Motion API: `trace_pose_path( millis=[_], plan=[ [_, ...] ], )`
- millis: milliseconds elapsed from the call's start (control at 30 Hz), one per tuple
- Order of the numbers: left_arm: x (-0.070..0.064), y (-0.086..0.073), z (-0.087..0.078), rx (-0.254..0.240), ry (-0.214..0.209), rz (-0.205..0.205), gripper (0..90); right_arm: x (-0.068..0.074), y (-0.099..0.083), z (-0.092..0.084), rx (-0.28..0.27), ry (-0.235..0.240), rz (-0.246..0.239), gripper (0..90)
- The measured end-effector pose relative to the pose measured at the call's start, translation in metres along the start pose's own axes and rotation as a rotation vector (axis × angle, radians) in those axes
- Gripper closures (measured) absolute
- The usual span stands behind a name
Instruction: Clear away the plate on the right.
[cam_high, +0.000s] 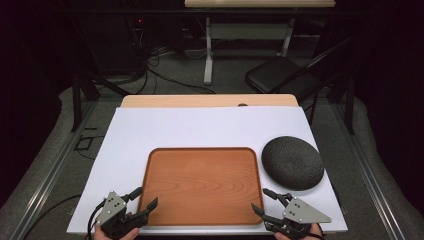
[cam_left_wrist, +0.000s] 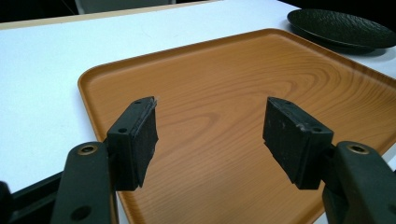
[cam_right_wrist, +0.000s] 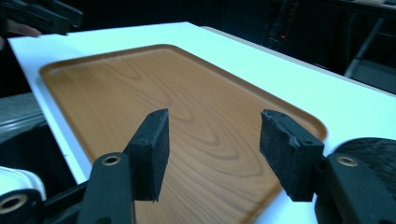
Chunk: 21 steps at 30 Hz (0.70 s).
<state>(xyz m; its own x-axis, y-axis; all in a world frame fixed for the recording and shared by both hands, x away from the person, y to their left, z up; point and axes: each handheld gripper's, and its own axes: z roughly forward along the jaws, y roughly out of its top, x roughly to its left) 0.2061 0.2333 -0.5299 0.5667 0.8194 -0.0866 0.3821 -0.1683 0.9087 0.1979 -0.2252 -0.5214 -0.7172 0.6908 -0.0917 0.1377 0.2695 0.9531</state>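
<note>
The left gripper (cam_high: 144, 199) hovers spread over the rectangular brown wooden tray's (cam_high: 202, 170) near left corner. The right gripper (cam_high: 264, 201) gapes empty at its near right corner, near the round black textured plate (cam_high: 292, 162)

Left hand-held gripper (cam_high: 142, 198): in my left hand (cam_high: 119, 231), at about 7 o'clock in the high view. Its jaws point toward 1 o'clock and stand wide apart with nothing between the pads (cam_left_wrist: 142, 135). Grey plate faces up; cable trails off at 8 o'clock.

Right hand-held gripper (cam_high: 263, 200): in my right hand (cam_high: 295, 234), at about 5 o'clock in the high view. Its jaws point toward 10 o'clock and are spread wide, the pads (cam_right_wrist: 285, 144) gripping nothing. Grey plate faces up.

Both grippers sit low and level, roughly mirrored, angled inward toward each other.
</note>
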Motion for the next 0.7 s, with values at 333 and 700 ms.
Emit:
trace_pose_path(
  millis=[333,700],
  plan=[
    [-0.003,-0.002,-0.004,0.001,0.012,0.002,35.0,-0.01,0.013,-0.002,0.09,-0.079,-0.049,49.0],
    [-0.001,-0.003,-0.005,0.004,0.025,-0.014,35.1,-0.024,0.025,0.0,0.183,-0.116,-0.128,51.1]
  ],
)
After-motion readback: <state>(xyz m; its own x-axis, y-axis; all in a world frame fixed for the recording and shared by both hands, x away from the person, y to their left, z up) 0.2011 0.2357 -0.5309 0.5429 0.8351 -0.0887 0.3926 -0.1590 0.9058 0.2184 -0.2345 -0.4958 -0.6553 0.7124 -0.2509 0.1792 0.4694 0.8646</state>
